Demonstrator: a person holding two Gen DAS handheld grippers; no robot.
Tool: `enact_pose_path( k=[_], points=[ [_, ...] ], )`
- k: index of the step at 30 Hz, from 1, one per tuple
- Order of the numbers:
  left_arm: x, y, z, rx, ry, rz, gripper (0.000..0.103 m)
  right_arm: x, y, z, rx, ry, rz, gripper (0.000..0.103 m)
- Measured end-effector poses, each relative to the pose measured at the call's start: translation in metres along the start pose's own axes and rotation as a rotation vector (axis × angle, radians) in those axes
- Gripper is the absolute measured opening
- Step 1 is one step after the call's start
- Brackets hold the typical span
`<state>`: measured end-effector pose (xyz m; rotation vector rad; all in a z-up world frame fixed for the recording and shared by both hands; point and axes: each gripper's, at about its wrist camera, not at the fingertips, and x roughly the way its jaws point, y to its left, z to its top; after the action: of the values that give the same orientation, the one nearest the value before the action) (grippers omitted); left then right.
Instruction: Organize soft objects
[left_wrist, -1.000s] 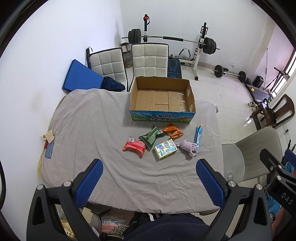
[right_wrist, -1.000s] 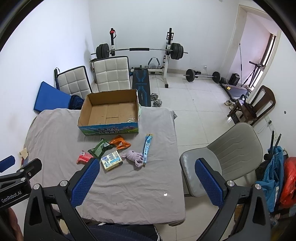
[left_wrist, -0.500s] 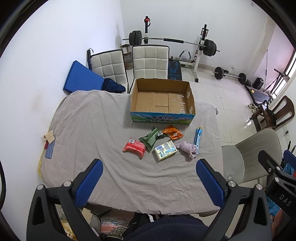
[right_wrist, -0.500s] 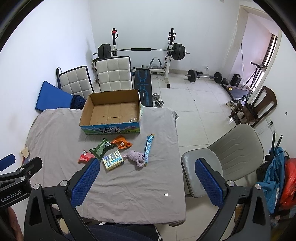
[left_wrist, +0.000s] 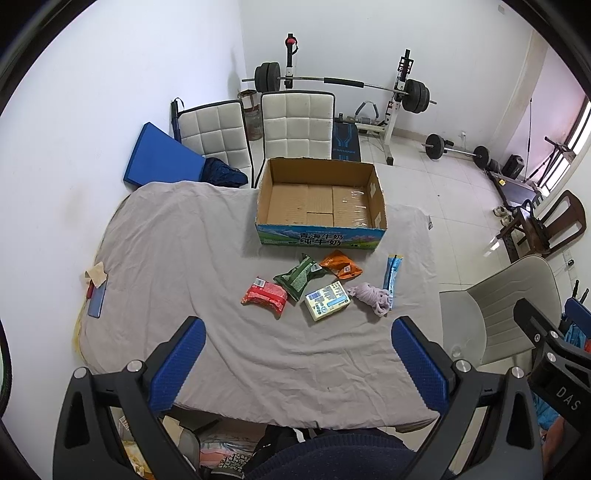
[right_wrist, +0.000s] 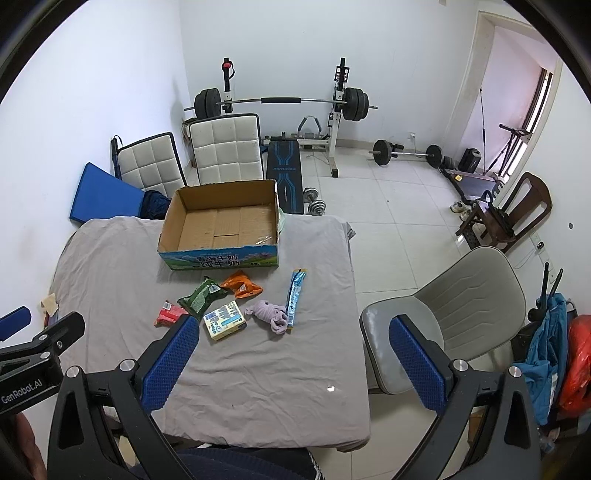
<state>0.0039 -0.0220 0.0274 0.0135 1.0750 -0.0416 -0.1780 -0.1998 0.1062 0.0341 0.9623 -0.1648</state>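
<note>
Snack packets (left_wrist: 300, 277) and a purple cloth bundle (left_wrist: 371, 296) sit on the grey worktop (left_wrist: 177, 266) just in front of the empty cardboard box (left_wrist: 320, 234). Left gripper (left_wrist: 299, 363) and right gripper (right_wrist: 293, 360) both hang wide open, nothing held.

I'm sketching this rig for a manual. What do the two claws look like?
Both match: black angular frames with triangular cutouts and silver bolts, and fingers with blue dimpled pads. The left claw reads "GenRobot.AI" in the right view; the right claw reads "DAS" in the left view.
</note>
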Motion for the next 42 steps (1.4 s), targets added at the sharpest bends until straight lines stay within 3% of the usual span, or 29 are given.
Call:
enact_pose_path(
  k=[30, 37, 42],
  points=[
    [0.005, -0.005, 0.007, -0.004, 0.013, -0.003, 0.103, 0.007, 0.004, 0.009, -0.004, 0.005, 0.017, 0.103],
    [0.053, -0.001, 0.012, 0.0, 0.056, -0.008, 0.103, 0.049, -0.004, 0.01, 0.037, 0.058, 0.022, 0.103],
    [0.13, 0.007, 0.02, -0.022, 0.164, -0.004, 0.103, 0.12, -0.011, 0.018, 0.052, 0.146, 0.042, 0.103]
  ],
)
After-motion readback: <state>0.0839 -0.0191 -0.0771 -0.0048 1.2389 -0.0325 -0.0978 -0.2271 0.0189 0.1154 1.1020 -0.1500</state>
